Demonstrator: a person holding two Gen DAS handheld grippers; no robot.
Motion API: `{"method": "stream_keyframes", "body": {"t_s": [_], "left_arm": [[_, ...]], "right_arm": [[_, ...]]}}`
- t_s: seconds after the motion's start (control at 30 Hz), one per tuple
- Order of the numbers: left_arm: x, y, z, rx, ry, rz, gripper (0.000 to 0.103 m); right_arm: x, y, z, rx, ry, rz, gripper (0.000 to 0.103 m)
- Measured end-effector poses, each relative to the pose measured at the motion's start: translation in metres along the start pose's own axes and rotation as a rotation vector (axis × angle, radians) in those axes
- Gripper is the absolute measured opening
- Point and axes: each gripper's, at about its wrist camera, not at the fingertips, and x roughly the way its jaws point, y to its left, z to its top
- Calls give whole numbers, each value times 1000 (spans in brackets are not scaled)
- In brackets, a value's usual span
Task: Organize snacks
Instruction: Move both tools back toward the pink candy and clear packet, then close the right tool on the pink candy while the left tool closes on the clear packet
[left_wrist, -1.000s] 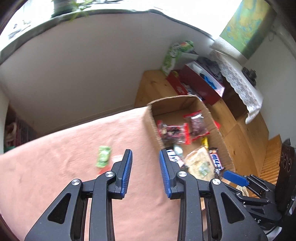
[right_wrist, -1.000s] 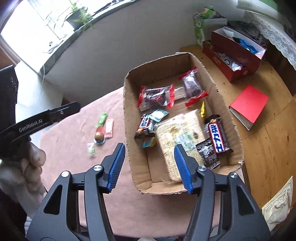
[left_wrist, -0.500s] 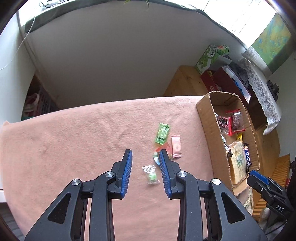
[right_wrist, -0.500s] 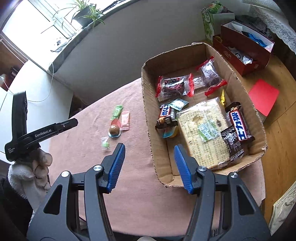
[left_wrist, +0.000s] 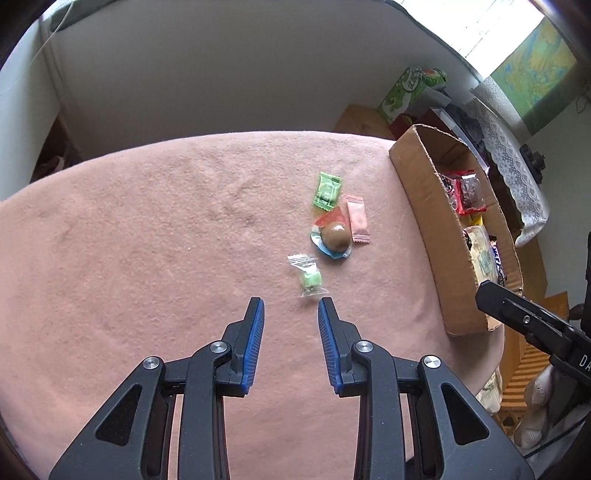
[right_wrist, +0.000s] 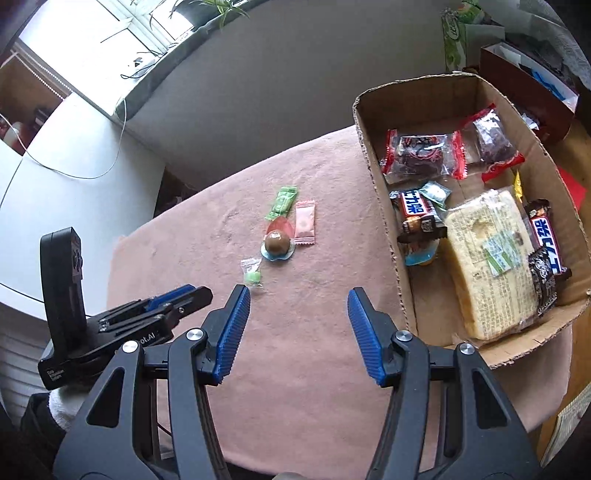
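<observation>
Several small sweets lie on the pink cloth: a clear-wrapped green candy (left_wrist: 309, 280) (right_wrist: 252, 276), a brown ball on a blue wrapper (left_wrist: 334, 237) (right_wrist: 277, 242), a pink sachet (left_wrist: 357, 220) (right_wrist: 305, 222) and a green sachet (left_wrist: 326, 190) (right_wrist: 282, 202). My left gripper (left_wrist: 290, 309) is open and empty, just short of the clear-wrapped candy; it also shows in the right wrist view (right_wrist: 192, 293). My right gripper (right_wrist: 298, 297) is open and empty above the cloth, left of the cardboard box (right_wrist: 382, 206) (left_wrist: 417, 192), which holds several packed snacks.
A red box (right_wrist: 524, 77) and a green carton (left_wrist: 410, 92) stand on the wooden surface behind the cardboard box. A white wall and window sill run along the back. The cloth's front right edge drops off near the box corner (left_wrist: 476, 332).
My left gripper has swung left from over the box and come down close to the loose sweets. My right gripper has drifted left, from the box toward the cloth.
</observation>
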Motion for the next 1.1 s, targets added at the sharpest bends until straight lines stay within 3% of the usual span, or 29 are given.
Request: {"method": "stream_keyframes", "body": {"t_s": [0.4,0.47,0.67,1.1], "left_arm": [[12,-17,3,3,6,-20,29],[17,-20,5,14,8,-18,29],[30,-18,9,-2,18,-12,29],[48,-12,18,-26,58,-19,29]], "right_arm": [[51,12,39,3,74,-7,57],[62,10,47,12,90,-16,50],[92,2,66,61,146,-38,44],[123,-1,80,95,200,-71,39]]}}
